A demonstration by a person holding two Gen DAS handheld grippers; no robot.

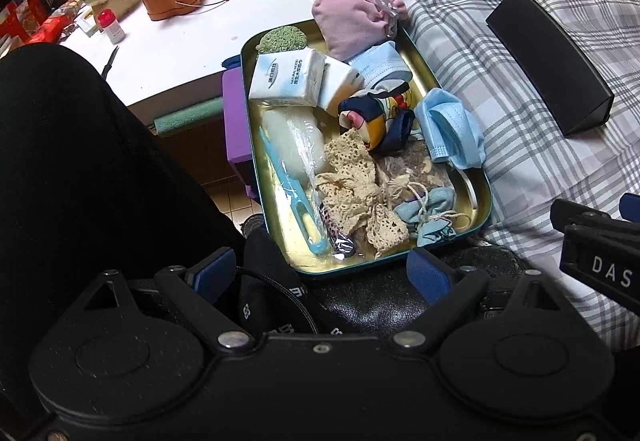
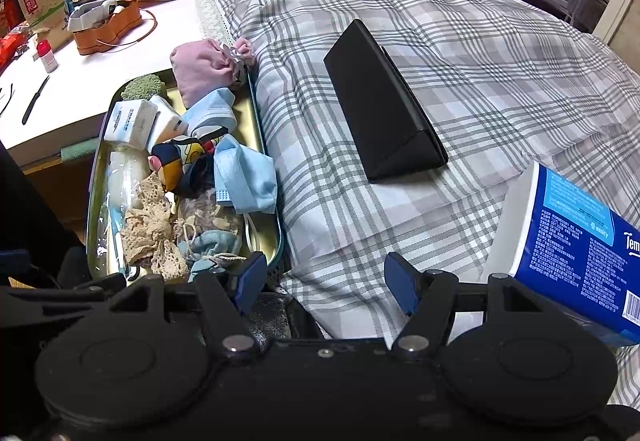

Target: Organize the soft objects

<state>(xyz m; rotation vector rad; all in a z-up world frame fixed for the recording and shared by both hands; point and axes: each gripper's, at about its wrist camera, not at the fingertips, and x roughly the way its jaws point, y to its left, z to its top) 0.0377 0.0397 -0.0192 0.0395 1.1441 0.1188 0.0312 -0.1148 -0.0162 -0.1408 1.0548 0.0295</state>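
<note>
Most of the sorting looks done to me. The metal tray (image 1: 486,197) at the bed's edge already holds nearly all the soft things: the pink pouch (image 1: 352,23) at its far end, two tissue packs (image 1: 286,79), the blue face masks (image 1: 450,131), a patterned cloth (image 1: 378,113), the lace trim (image 1: 352,181) and a small blue drawstring bag (image 1: 430,215) nearest me.

My left tongs (image 1: 320,271) hover just short of the tray's near rim, spread wide and holding nothing. My right tongs (image 2: 326,283) are equally wide apart and empty, over the plaid bedspread (image 2: 460,61).

What seems left is outside the tray: the blue-wrapped tissue roll (image 2: 572,253) lying just right of my right tongs, and a black wedge-shaped case (image 2: 380,109) farther up the bed, though I can't tell whether that one is soft.
</note>
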